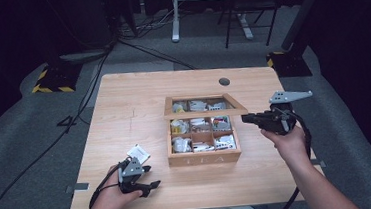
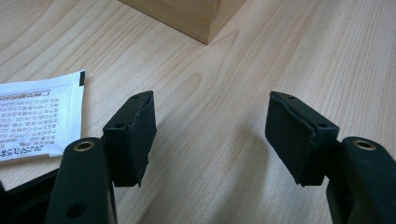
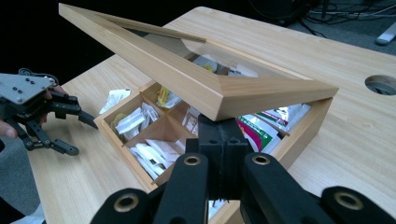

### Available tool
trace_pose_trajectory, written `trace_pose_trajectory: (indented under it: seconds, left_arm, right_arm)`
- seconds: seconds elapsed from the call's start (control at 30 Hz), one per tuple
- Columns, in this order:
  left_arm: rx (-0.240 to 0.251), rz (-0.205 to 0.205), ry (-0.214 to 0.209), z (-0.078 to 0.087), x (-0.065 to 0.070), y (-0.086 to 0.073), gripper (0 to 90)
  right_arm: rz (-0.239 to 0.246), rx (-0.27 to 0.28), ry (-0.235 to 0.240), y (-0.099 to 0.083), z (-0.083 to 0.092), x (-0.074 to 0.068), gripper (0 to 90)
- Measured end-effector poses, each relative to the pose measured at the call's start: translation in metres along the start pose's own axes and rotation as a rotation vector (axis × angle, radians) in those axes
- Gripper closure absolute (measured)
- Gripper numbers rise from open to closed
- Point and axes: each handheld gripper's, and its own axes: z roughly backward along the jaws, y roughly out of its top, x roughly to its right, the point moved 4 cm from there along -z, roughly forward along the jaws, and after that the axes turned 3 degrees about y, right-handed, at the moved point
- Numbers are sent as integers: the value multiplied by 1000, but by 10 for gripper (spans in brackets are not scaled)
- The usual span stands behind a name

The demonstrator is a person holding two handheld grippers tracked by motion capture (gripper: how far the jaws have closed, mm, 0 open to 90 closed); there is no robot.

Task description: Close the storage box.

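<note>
On the table, the right gripper (image 1: 247, 118), clenched beneath the lid (image 3: 205, 86), props the tea box (image 1: 204, 157) open; the left gripper (image 1: 150, 176), released, rests beside one sachet (image 1: 138, 153) lying outside.

The counter (image 1: 123, 104) is pale wood with a fine grain. At the frame's centre the tea box (image 1: 205, 157) is a warmer honey-brown, its lid (image 3: 196, 84) the same tone, its sachets (image 3: 140, 154) mostly white with touches of yellow, green and red. Lower left lies a white packet (image 2: 37, 116) printed with black text. Both tools, left (image 1: 146, 177) and right (image 1: 247, 118), are black with grey plates. The floor (image 1: 26, 147) is grey.
</note>
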Motion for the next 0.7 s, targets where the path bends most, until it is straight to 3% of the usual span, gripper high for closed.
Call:
trace_pose_trajectory:
  seconds: [0.7]
  left_arm:
    - [-2, -5, 4, 0, 1, 0, 333]
  right_arm:
    - [26, -86, -31, -17, 4, -12, 858]
